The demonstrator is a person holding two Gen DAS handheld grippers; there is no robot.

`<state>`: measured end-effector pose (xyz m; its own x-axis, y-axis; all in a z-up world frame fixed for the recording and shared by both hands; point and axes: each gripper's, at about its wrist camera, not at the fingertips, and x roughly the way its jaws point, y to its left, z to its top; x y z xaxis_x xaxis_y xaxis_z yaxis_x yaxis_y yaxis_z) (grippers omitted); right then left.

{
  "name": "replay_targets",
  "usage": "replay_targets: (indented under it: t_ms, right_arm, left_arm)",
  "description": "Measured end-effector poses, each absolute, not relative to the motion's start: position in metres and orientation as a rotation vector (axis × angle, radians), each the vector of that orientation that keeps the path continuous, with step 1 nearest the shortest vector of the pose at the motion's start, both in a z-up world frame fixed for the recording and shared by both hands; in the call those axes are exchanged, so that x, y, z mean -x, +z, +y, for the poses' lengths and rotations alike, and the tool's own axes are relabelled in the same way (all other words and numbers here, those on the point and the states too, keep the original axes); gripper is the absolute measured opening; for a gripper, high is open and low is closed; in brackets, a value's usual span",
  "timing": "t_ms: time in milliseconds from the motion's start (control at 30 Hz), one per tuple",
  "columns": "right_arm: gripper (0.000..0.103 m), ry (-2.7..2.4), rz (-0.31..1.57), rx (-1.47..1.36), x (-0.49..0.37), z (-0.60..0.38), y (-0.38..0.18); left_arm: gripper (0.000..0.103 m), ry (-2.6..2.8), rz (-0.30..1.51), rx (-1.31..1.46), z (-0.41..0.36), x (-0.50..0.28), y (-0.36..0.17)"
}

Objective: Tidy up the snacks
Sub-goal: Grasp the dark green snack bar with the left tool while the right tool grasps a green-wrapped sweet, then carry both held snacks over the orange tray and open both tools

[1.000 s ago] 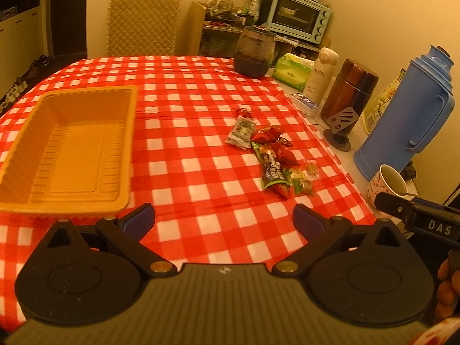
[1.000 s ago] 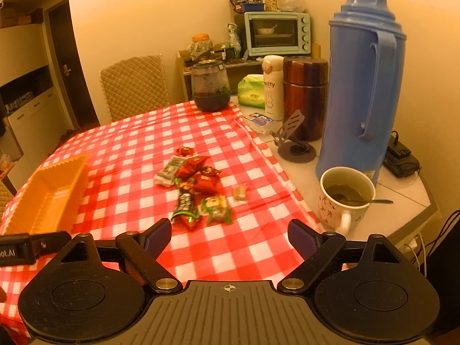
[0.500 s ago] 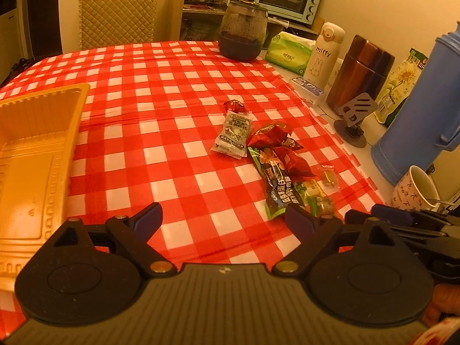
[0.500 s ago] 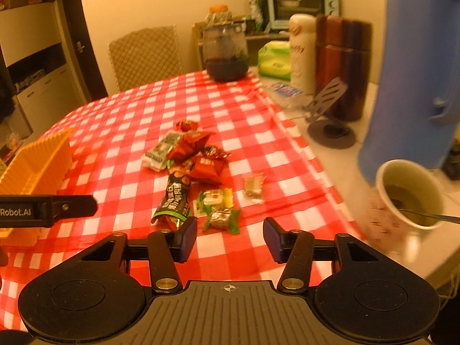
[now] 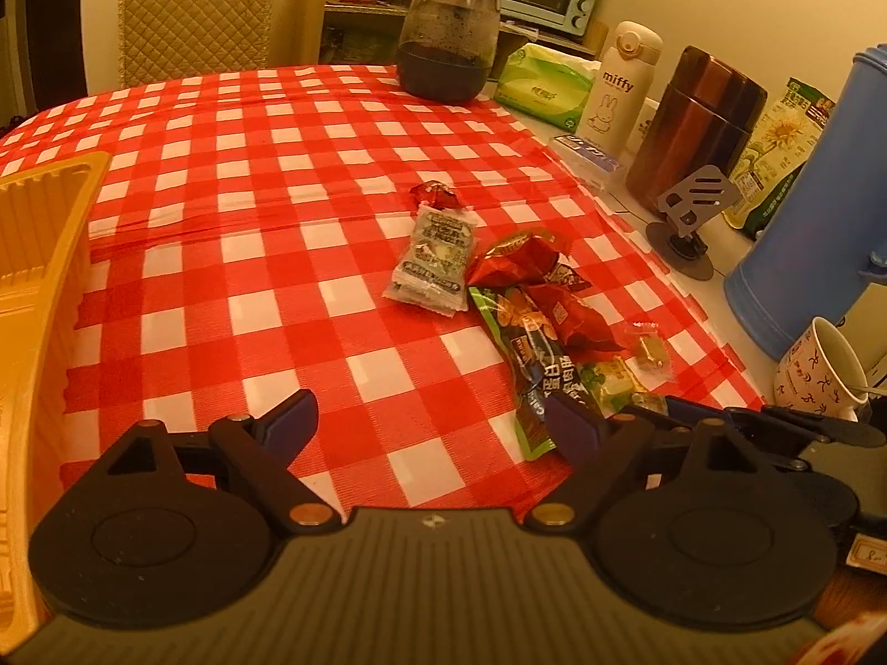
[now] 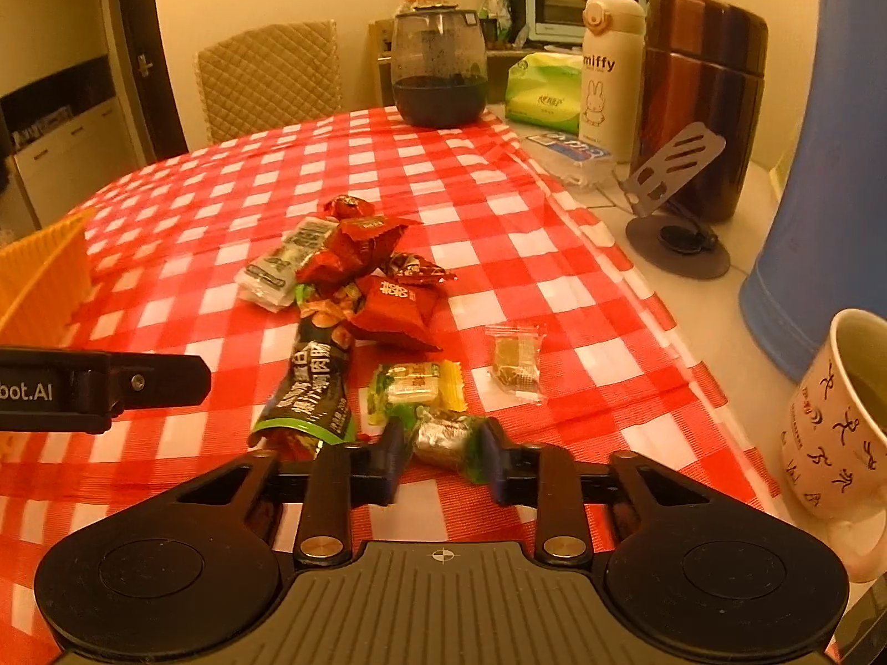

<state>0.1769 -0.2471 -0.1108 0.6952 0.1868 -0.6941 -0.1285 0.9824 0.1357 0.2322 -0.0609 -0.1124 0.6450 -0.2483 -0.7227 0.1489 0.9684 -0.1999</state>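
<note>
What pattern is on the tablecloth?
Red and white checks on the tablecloth, clearest in the left wrist view.

Dim, warm orange indoor light, perhaps from overhead; fisheye bending at the edges, dark corners, slight blur lower right

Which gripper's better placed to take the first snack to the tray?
Right. The right gripper is closing its jaws around a silver candy at the near edge of the pile. The left gripper hangs open over bare tablecloth, holding nothing.
</note>
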Motion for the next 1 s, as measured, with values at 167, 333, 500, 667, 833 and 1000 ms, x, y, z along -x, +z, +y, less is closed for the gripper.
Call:
replay_targets:
  t_ms: [167, 333, 500, 667, 833, 1000]
  right_arm:
    - [0.024, 0.157, 0.768, -0.096, -0.171, -0.257, -0.106]
    - [0.024, 0.125, 0.769, -0.104, -0.165, -0.268, -0.104]
    - [0.024, 0.11, 0.777, -0.107, -0.163, -0.272, -0.107]
    - [0.024, 0.114, 0.78, -0.111, -0.165, -0.271, -0.109]
    - [0.024, 0.118, 0.78, -0.111, -0.167, -0.267, -0.11]
    - [0.024, 0.124, 0.779, -0.117, -0.167, -0.267, -0.11]
  left_arm:
    - [0.084, -0.293, 0.822, 0.11, -0.075, -0.242, -0.112]
    - [0.061, -0.337, 0.811, 0.077, -0.094, -0.259, -0.12]
    - [0.046, -0.374, 0.813, 0.074, -0.108, -0.273, -0.129]
    - [0.045, -0.377, 0.824, 0.052, -0.119, -0.285, -0.135]
    - [0.035, -0.392, 0.824, 0.035, -0.116, -0.288, -0.134]
    - [0.027, -0.386, 0.847, -0.005, -0.098, -0.279, -0.128]
